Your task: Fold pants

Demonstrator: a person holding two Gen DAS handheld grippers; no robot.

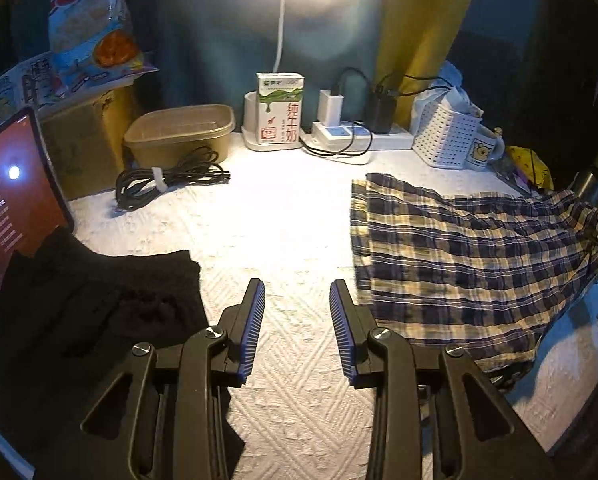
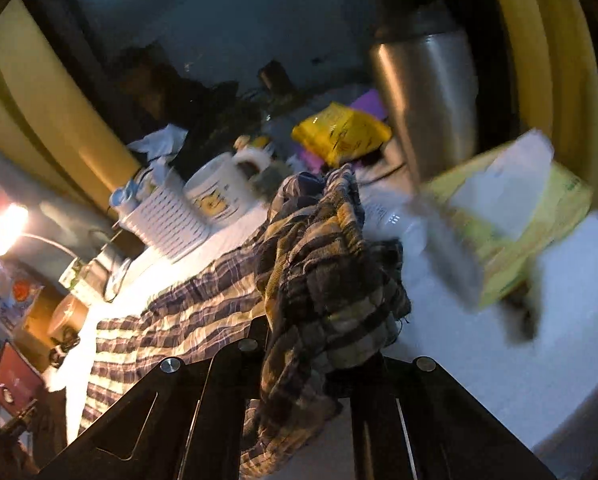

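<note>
Right hand-held gripper (image 2: 323, 344) is pinching a bunched edge of the plaid pants (image 1: 459, 256), its jaws closed down tight on the fabric, which is spilling up and over the fingers in the right wrist view. From that grip the cloth is trailing away toward the lit side, across the white textured cover of the bench (image 1: 283, 224). Seen from the left wrist, the pants are lying spread on the right half of the bench, just in front of the white perforated basket (image 1: 445, 138) and the mug (image 1: 485, 150). The right wrist view is blurred, so it is hard to tell exactly which edge is in the grip, probably the waistband or a hem at the far right end.

Left hand-held gripper (image 1: 297, 308) is hovering over bare cover with its jaws partly open and nothing between them; a black garment (image 1: 99, 312) is lying just to its left.

Judging by this, the first fold is getting under way. Next, the gripped end needs carrying across onto the flat part, with the left side pinning or catching the opposite edge.
</note>
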